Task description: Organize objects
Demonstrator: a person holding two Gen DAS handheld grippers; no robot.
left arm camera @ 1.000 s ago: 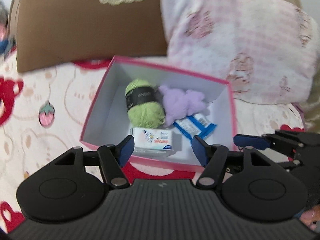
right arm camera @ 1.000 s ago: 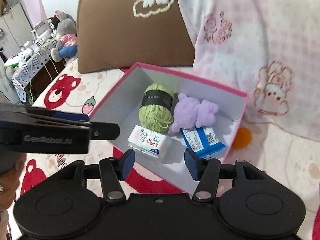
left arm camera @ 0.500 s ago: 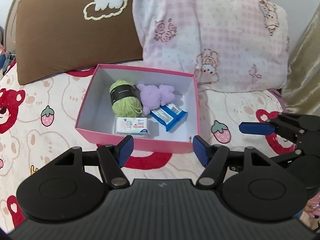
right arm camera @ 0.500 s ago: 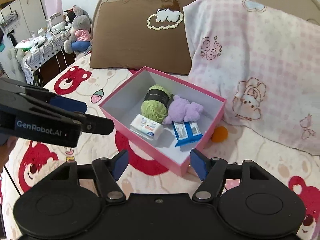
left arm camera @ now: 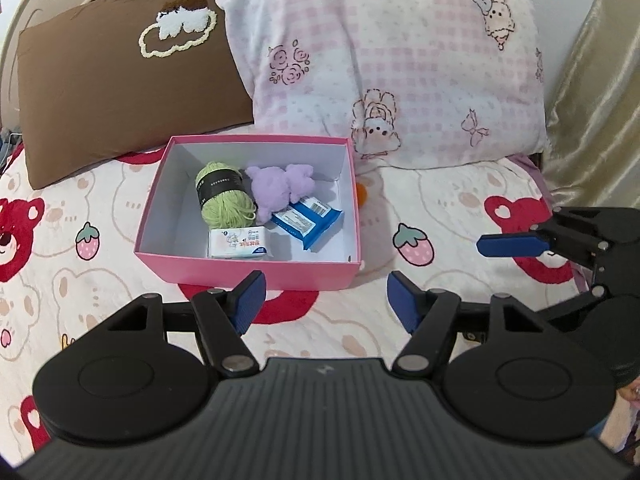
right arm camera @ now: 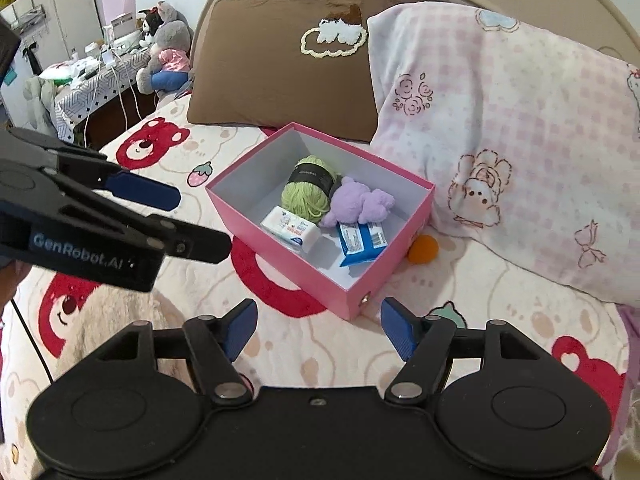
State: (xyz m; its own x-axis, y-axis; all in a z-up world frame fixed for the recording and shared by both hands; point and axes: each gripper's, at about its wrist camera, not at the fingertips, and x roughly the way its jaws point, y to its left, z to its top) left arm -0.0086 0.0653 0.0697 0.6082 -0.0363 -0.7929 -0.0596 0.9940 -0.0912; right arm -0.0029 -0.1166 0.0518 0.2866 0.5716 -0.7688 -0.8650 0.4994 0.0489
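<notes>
A pink box (left arm camera: pixel 248 270) with a white inside sits open-topped on the bed, just in front of the two pillows. Four things lie in it, bunched toward its near-right part. A ball of light green yarn (left arm camera: pixel 224 202) with a black paper band lies on its side, and a fluffy lilac plush (left arm camera: pixel 280 188) touches it on the right. In front of the yarn a small white packet (left arm camera: pixel 239 242) with printed colours lies flat against the near wall. Beside it a blue wrapper (left arm camera: pixel 306 222) lies flat at a slant (label side up), partly under the plush. A small orange ball (right arm camera: pixel 423 249) rests on the bedspread outside, touching the box's right wall.
</notes>
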